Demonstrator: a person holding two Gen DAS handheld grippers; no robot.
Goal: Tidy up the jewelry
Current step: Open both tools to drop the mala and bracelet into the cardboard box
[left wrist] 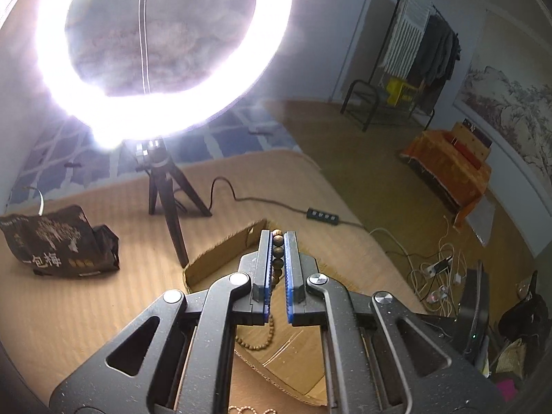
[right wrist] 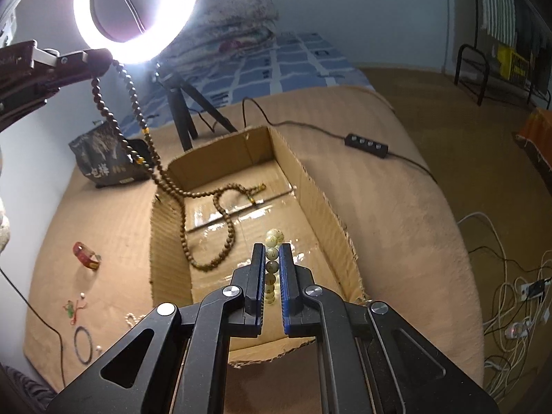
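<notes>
Brown wooden-bead necklace [right wrist: 186, 186] hangs pinched in the closed left tool [left wrist: 278, 241], its long strand trailing down into the open cardboard box [right wrist: 310, 186] on the bed. Directly over the box floor, the right tool [right wrist: 272, 252] clamps a pale green bead bracelet [right wrist: 273, 241], so either release falls inside.

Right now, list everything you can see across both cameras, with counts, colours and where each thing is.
Cardboard box: one, brown, open, on the tan mat.
Long bead strand: one, brown; upper end in the left gripper, the rest draped over the box wall onto the box floor.
Pale bead bracelet: one, cream-green, between the right jaws over the box.
Red bracelet: one, on the mat left of the box.
Thin dark ring: one, near mat edge.
Ring light: one, white, on black tripod behind box.
Snack bag: one, black, back left.
Left gripper: shut on the strand.
Right gripper: shut on the bracelet.
</notes>
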